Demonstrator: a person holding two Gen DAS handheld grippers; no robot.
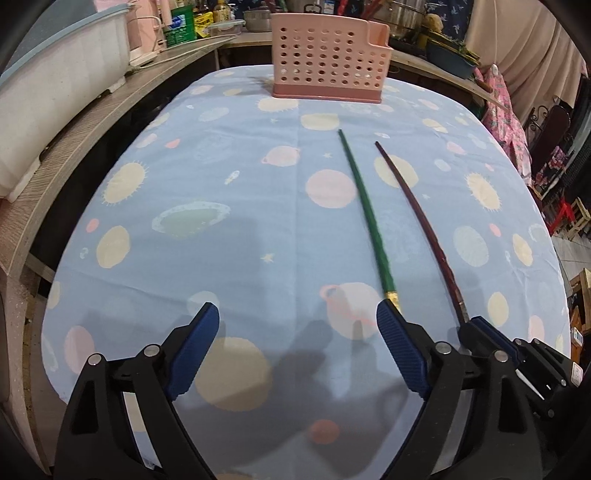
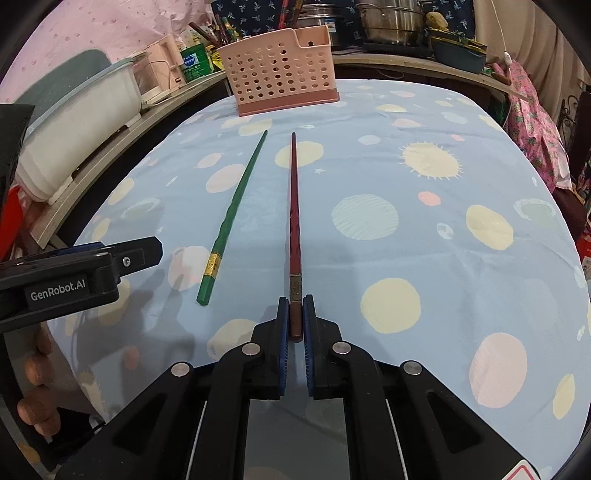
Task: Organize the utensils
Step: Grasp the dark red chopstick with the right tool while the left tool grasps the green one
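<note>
A green chopstick (image 1: pixel 365 210) and a dark red chopstick (image 1: pixel 424 218) lie side by side on the blue planet-print tablecloth (image 1: pixel 221 258). A pink perforated utensil basket (image 1: pixel 328 59) stands at the table's far edge. My left gripper (image 1: pixel 297 332) is open and empty, its right finger next to the green chopstick's near end. My right gripper (image 2: pixel 296 314) is shut on the red chopstick (image 2: pixel 294 206) at its near end; the green chopstick (image 2: pixel 232 214) lies to its left and the basket (image 2: pixel 280 70) is far ahead. The right gripper also shows in the left wrist view (image 1: pixel 480 328).
A wooden counter (image 1: pixel 74 147) runs along the table's left side with a white tub (image 1: pixel 48 96), bottles and boxes. Metal pots (image 2: pixel 391 18) and a bowl stand behind the basket. Pink cloth (image 1: pixel 506 118) hangs at the far right.
</note>
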